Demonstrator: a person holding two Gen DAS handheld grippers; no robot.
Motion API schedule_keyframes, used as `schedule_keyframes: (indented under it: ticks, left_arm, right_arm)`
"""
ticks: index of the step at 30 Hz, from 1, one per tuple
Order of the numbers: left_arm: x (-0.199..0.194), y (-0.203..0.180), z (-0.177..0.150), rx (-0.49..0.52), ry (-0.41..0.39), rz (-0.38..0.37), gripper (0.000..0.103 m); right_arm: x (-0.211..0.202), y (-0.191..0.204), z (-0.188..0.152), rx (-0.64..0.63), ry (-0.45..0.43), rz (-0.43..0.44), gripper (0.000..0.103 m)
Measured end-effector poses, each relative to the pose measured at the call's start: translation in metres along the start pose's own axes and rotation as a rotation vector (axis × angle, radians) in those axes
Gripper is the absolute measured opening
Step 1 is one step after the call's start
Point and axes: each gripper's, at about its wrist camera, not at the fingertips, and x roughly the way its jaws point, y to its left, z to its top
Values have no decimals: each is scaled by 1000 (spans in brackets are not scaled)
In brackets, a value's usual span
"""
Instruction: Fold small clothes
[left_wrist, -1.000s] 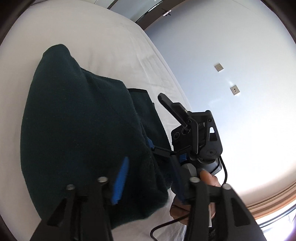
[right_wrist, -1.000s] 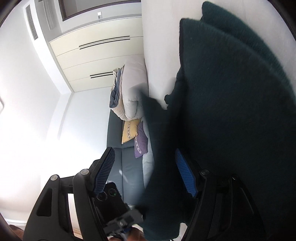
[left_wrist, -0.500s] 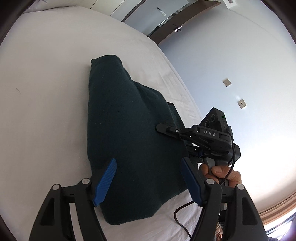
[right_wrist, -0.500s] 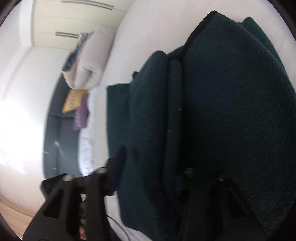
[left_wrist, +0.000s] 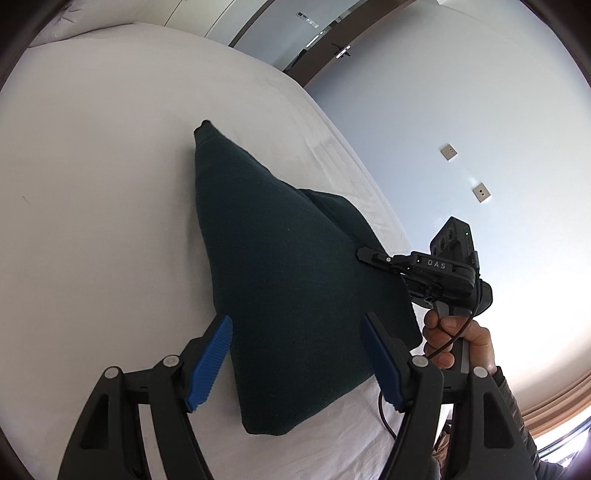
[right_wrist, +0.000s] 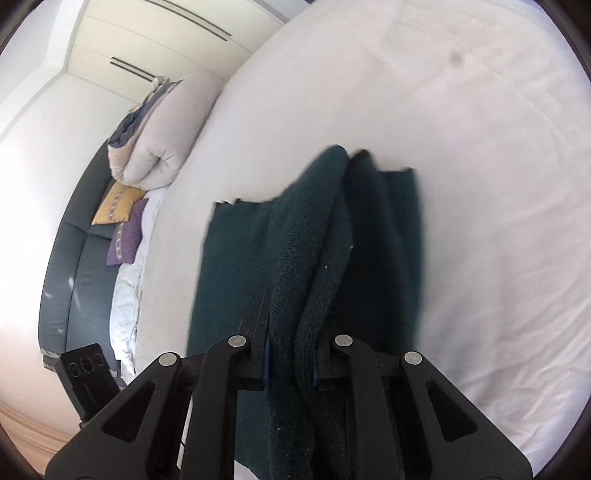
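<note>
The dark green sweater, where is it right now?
The dark green sweater lies folded on the white bed, in front of the open left gripper. The right gripper pinches its edge.
</note>
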Motion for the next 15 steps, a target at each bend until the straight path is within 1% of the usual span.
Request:
schedule_keyframes:
  ticks: [2,5,6,10,12,14,15]
  left_arm:
    - [3,-1,-1,9,10,3,73]
    - [8,-5,-2,32,22,14,73]
    - [10,-6,-2,40,24,19,73]
    - [13,-16,4,77,17,35,73]
    - [14,-22,7,105,8,42,73]
    - [17,-35,8,141,-3,56,73]
    - [19,-37,9,157,-6,64,73]
  right_arm:
    - [-4,-16,-5,38,-4,-5,14]
    - [0,-40,-15,92,-23,38,13]
    - [1,-42,-17,95,-28,48,13]
    - [20,-49,-17,80,-39,34,13]
    - [15,-52,-17,89,-42,44,13]
    - [13,-66,-12,92,-41,51,13]
    - [13,-64,-16,92,-40,54,13]
